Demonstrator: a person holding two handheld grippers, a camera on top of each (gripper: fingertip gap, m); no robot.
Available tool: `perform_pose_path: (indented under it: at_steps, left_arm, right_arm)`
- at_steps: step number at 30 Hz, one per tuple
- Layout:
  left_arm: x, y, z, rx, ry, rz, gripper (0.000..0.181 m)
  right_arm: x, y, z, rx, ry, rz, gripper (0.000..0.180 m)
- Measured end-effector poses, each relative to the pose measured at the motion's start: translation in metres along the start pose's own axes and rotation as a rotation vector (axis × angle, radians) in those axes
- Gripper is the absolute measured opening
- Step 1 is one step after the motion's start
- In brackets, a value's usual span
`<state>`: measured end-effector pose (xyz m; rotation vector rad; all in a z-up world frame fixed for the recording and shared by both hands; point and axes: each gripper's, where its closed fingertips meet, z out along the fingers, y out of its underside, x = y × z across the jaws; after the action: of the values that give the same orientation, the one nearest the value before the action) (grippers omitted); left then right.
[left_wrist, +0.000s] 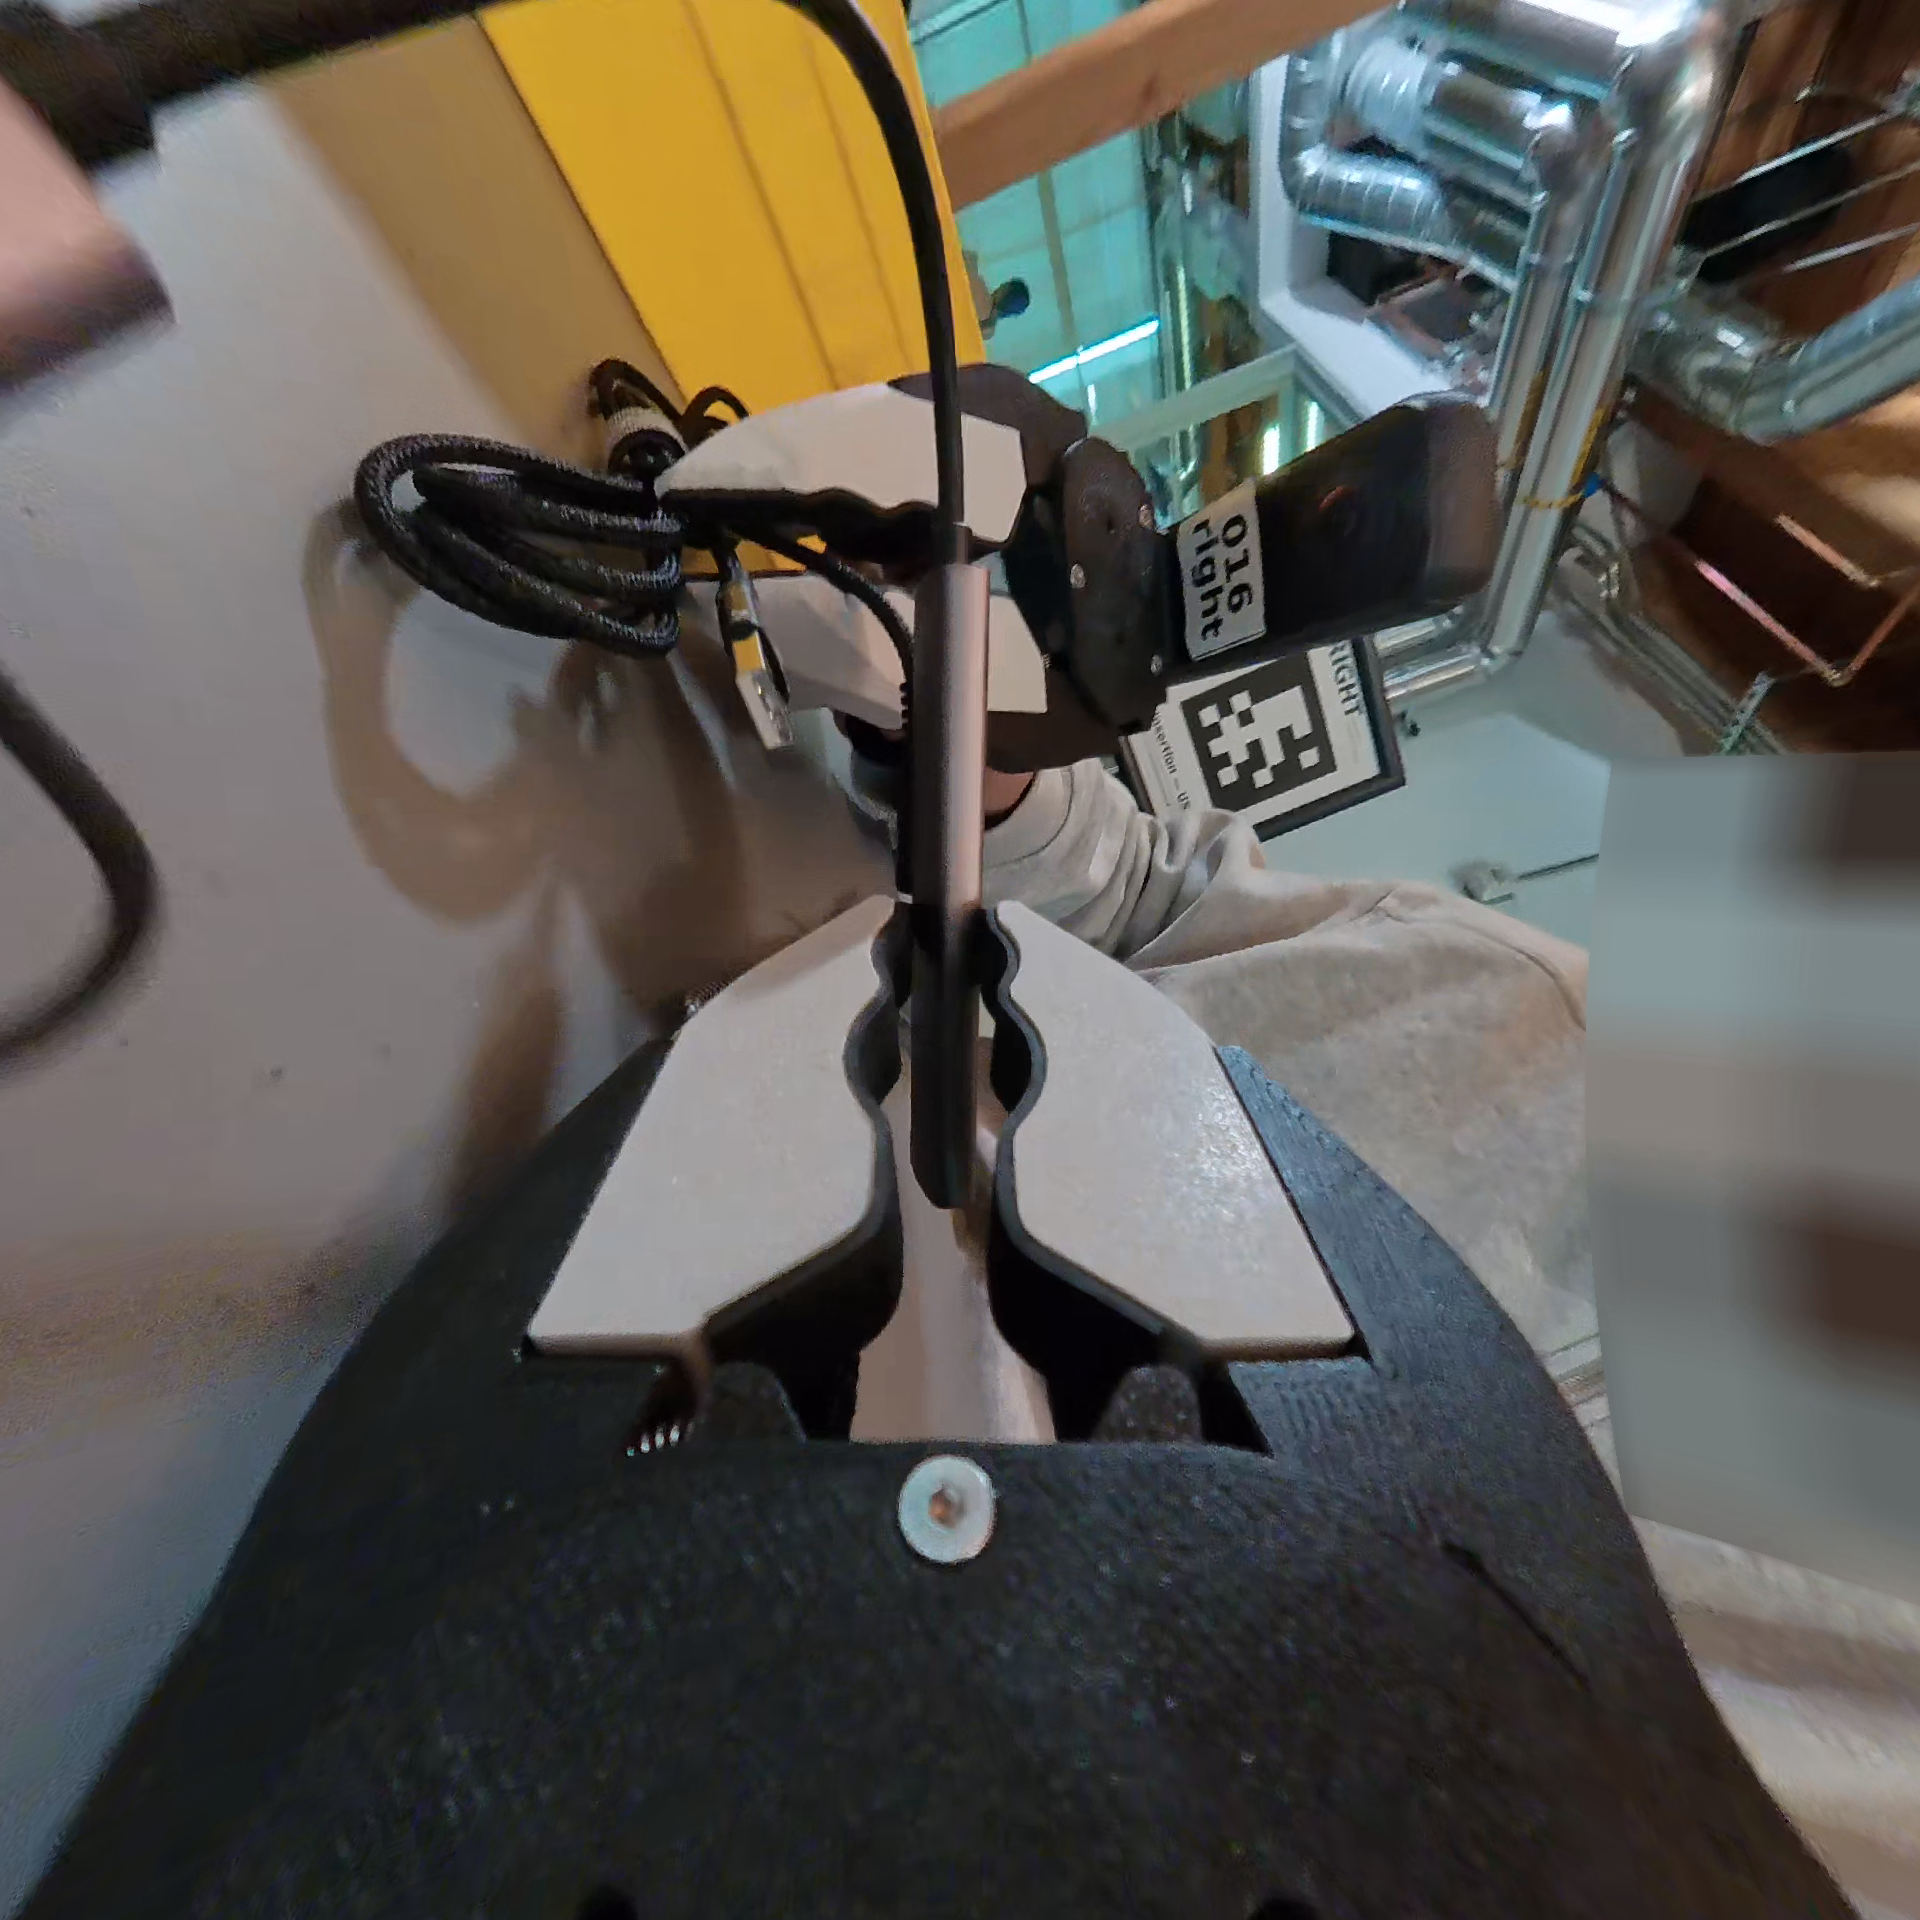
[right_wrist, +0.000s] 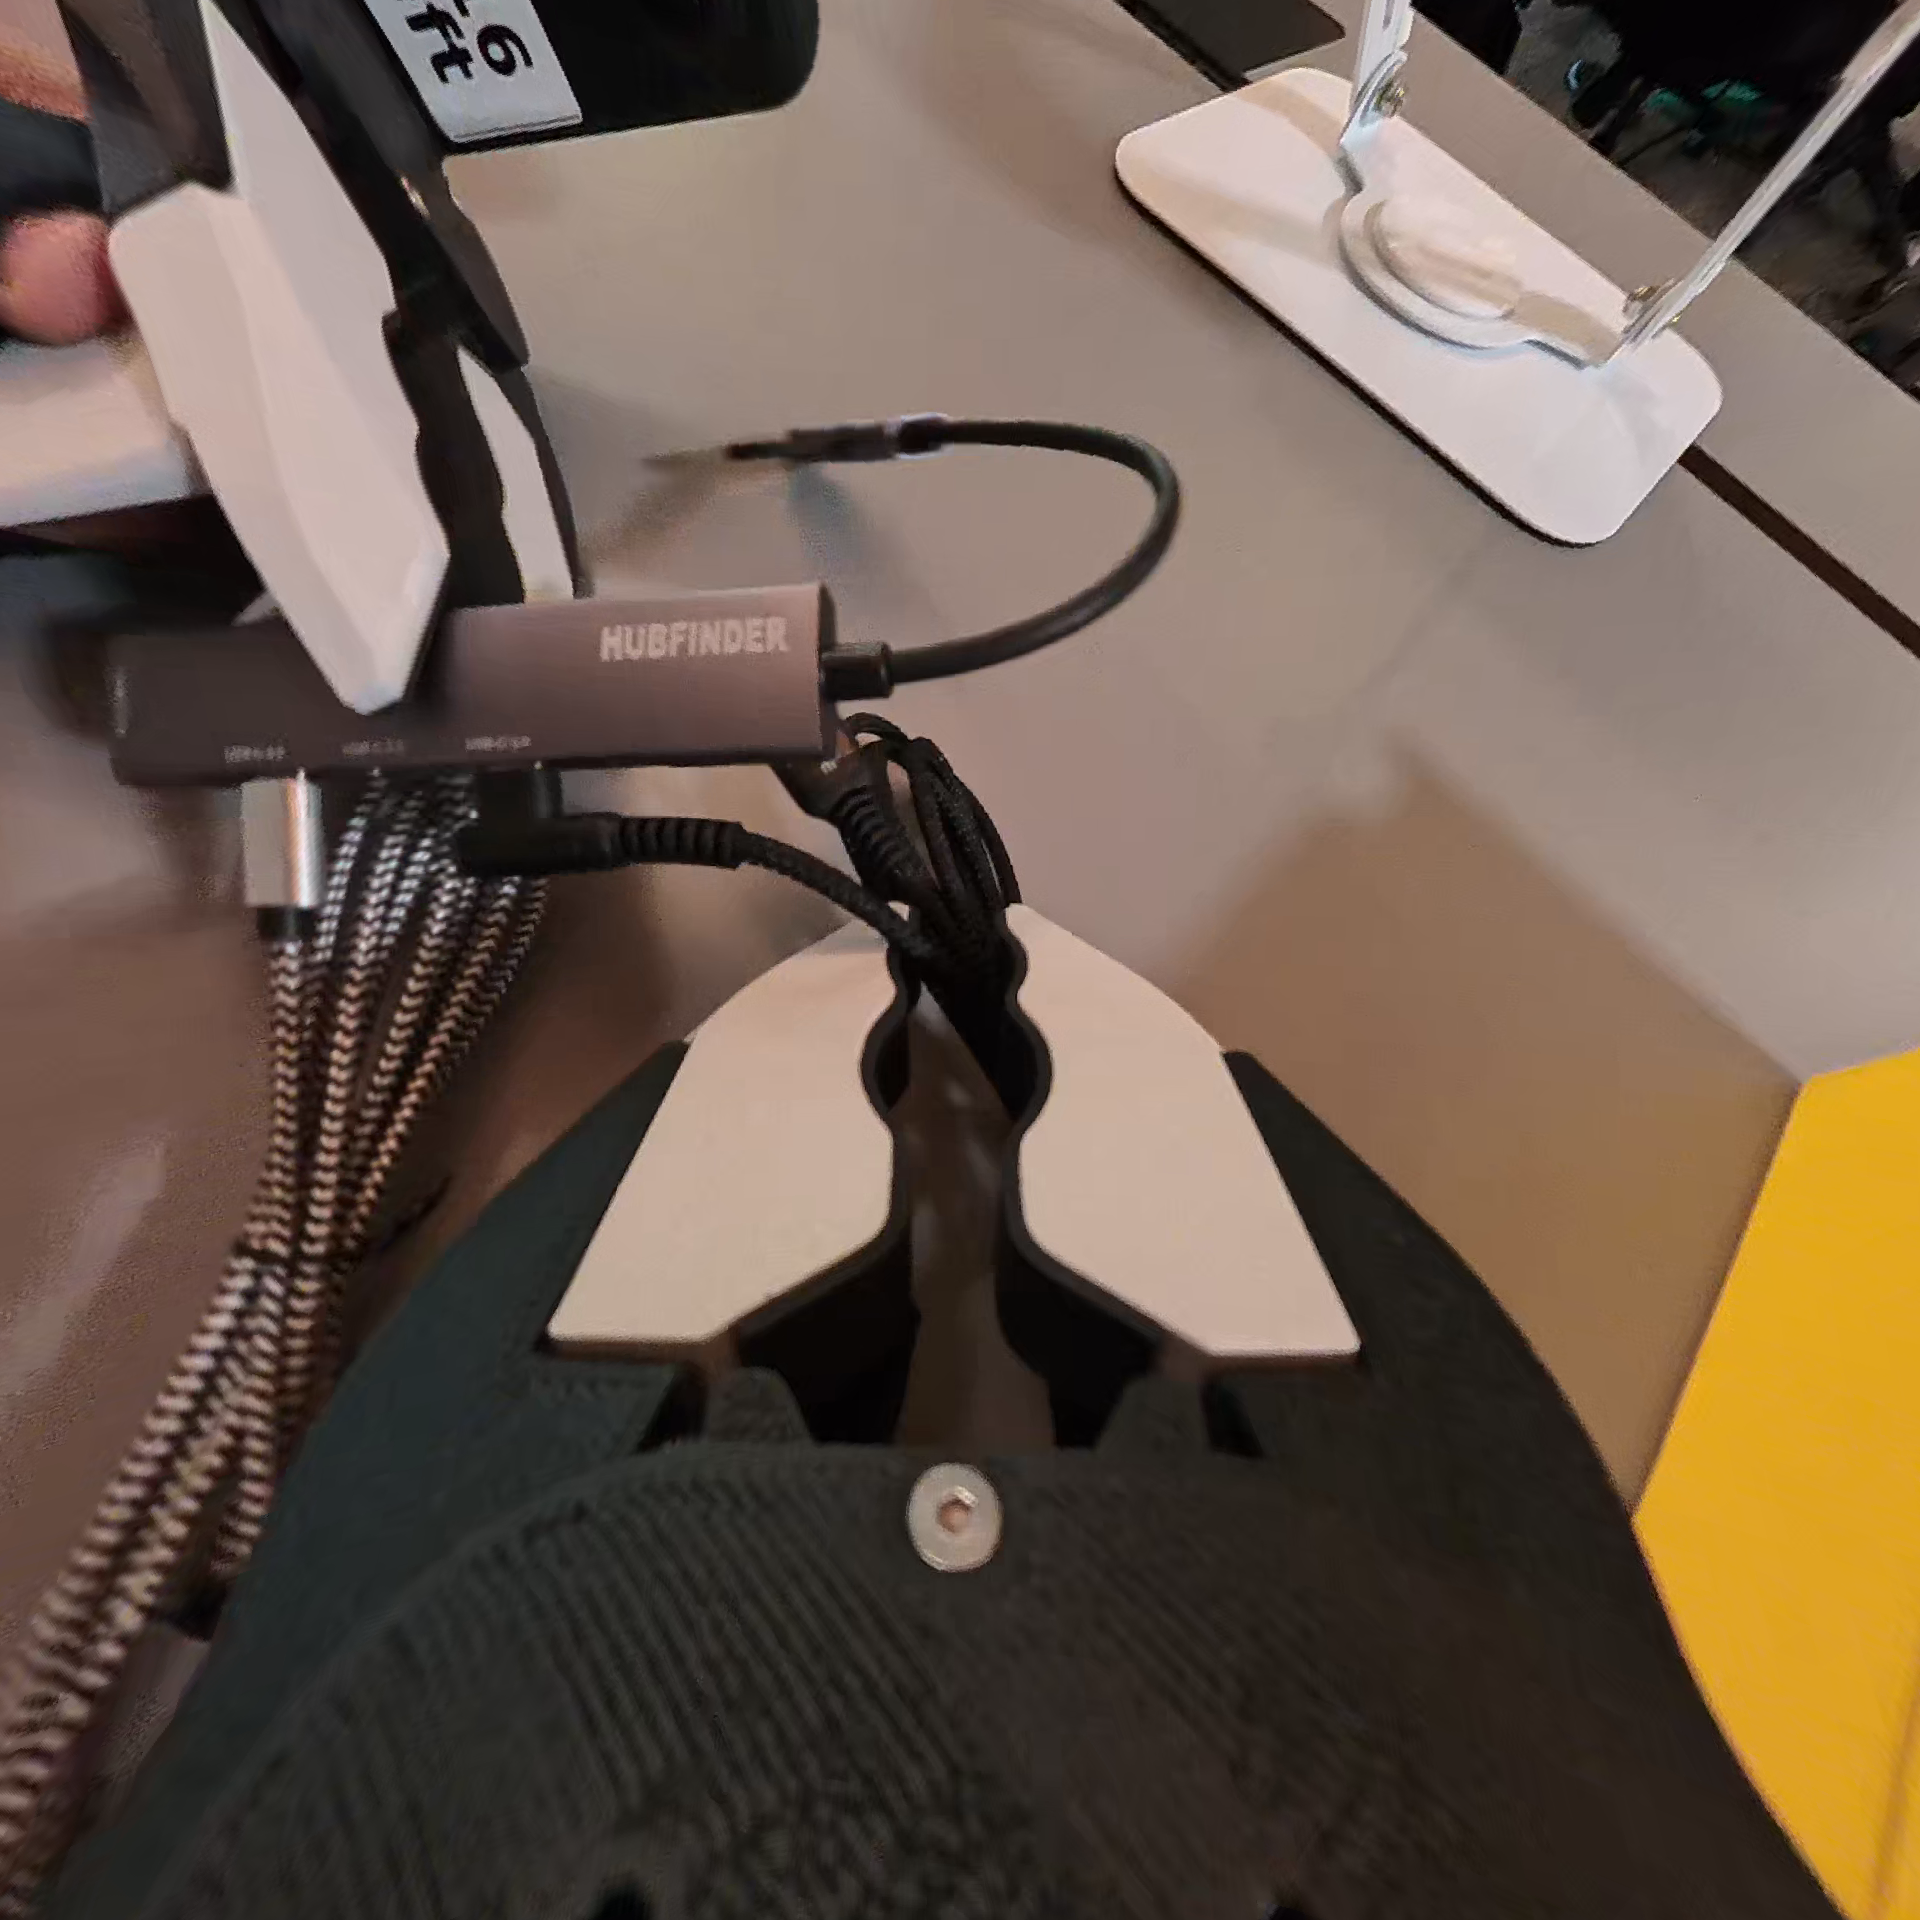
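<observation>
My left gripper (left_wrist: 945, 914) is shut on a slim grey USB hub (left_wrist: 948, 727), held edge-on with its black lead (left_wrist: 935, 312) running upward. In the right wrist view the left gripper (right_wrist: 457, 644) clamps the hub (right_wrist: 644, 675) near its middle. A silver connector (right_wrist: 278, 842) on a black-and-white braided cable (right_wrist: 343, 1039) and a black angled plug (right_wrist: 540, 831) sit in the hub's side ports. My right gripper (right_wrist: 961, 935) is shut on a coiled black braided cable (right_wrist: 935, 821) just right of the hub. From the left wrist view the right gripper (left_wrist: 717, 561) holds that coil (left_wrist: 520, 551).
A grey table (right_wrist: 1351, 831) lies under both grippers. A white stand base with a clear upright (right_wrist: 1403, 312) stands at the back right. A yellow panel (right_wrist: 1787, 1455) borders the table's right edge. A person's light sleeve (left_wrist: 1143, 862) and a framed marker card (left_wrist: 1257, 738) are behind. Across from one pair of fingers to the other is roughly 8 cm.
</observation>
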<state>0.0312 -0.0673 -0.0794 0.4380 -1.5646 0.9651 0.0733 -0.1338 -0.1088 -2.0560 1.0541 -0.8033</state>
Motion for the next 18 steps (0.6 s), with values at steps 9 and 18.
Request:
perform_pose_path:
  at_steps: [9,18]
  left_arm:
    - [-0.0015,0.0038,0.0027,-0.027,-0.008,-0.013,0.012]
    - [-0.0030,0.0002,0.0014,0.003,-0.022,-0.025,0.010]
  right_arm:
    - [0.0014,-0.0041,-0.0016,0.025,0.011,0.026,0.013]
    - [0.0080,-0.0029,-0.0023,0.028,0.050,0.036,0.032]
